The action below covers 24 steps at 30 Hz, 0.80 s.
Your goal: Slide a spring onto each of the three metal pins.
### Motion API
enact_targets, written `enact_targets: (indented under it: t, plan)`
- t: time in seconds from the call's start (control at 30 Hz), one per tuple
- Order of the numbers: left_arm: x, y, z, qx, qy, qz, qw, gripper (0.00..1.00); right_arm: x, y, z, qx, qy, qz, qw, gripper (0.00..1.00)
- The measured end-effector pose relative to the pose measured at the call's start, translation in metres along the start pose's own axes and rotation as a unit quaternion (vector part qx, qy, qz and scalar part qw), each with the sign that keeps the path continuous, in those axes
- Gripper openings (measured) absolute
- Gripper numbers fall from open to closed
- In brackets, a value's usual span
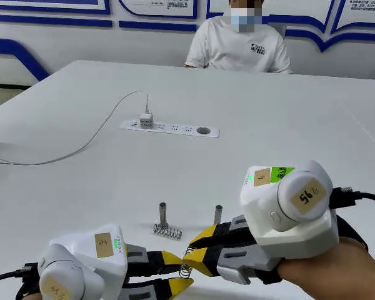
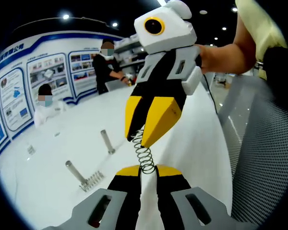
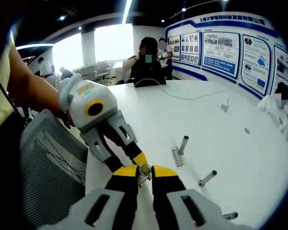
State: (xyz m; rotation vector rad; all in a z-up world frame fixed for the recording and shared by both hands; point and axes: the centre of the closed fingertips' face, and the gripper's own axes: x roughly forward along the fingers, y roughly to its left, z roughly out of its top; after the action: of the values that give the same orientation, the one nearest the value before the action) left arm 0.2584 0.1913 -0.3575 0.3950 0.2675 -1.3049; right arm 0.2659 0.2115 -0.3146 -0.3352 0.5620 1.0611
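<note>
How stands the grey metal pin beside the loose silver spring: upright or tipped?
Upright: the grey metal pin rises straight from the white table.

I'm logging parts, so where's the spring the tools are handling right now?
In the head view the spring sits at bottom centre, pinched between the left tool and the right tool, nearer than the two upright pins.

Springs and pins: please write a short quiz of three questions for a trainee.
1. True or false: in the head view, the left pin and the right pin both stand bare.
2. Which grips the held spring between the left gripper and the right gripper? A one alone; B both; C neither.
3. Fill in: the loose spring lies at the base of the ____ pin.
Key: 1 true; 2 B; 3 left.
</note>
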Motion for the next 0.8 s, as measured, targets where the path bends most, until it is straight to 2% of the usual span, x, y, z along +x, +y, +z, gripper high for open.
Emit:
enact_targets:
  t: [0.27,0.5,0.8]
  plan:
    - [0.0036,-0.0033,0.0043,0.000,-0.005,-0.006,1.0000,0.11,0.0010,-0.0004,0.0029,-0.005,-0.004,-0.004,1.0000,0.12]
    - [0.0044,-0.0036,0.0037,-0.003,-0.005,-0.006,1.0000,0.12,0.0004,-0.0009,0.0012,-0.008,-0.001,-0.006,0.9999,0.12]
    - [0.0013,-0.0012,0.0004,-0.026,-0.003,0.000,0.9997,0.19,-0.0039,-0.0090,0.0039,-0.006,-0.005,-0.017,0.9998,0.12]
